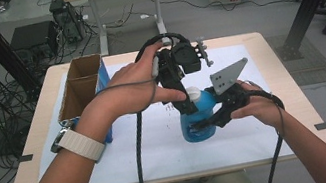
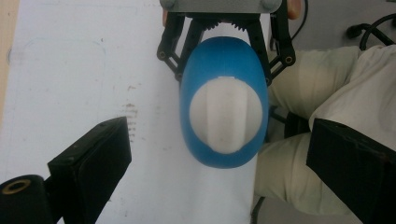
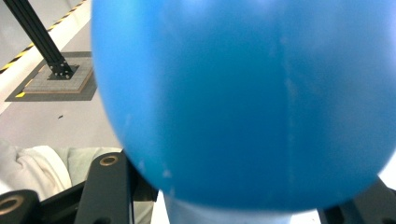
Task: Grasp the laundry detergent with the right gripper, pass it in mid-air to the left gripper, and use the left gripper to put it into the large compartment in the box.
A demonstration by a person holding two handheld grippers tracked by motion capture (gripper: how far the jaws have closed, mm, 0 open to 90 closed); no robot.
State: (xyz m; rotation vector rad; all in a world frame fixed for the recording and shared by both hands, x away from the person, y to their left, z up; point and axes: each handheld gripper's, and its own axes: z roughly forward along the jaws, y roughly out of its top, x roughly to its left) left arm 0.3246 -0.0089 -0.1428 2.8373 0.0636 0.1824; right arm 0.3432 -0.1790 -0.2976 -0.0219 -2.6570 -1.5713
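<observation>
Left gripper (image 1: 178, 86) points down, jaws apart; right gripper (image 1: 202, 124) level, clamped.

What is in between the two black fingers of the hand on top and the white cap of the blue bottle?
Nothing. In the left gripper view the left gripper hangs open above the white cap of the blue bottle, with just air between.

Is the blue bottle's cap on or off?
On: the white cap sits atop the upright blue bottle, below the left gripper's open jaws.

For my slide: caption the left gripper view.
Open left gripper above the white-capped blue bottle, which the right gripper clamps.
</observation>
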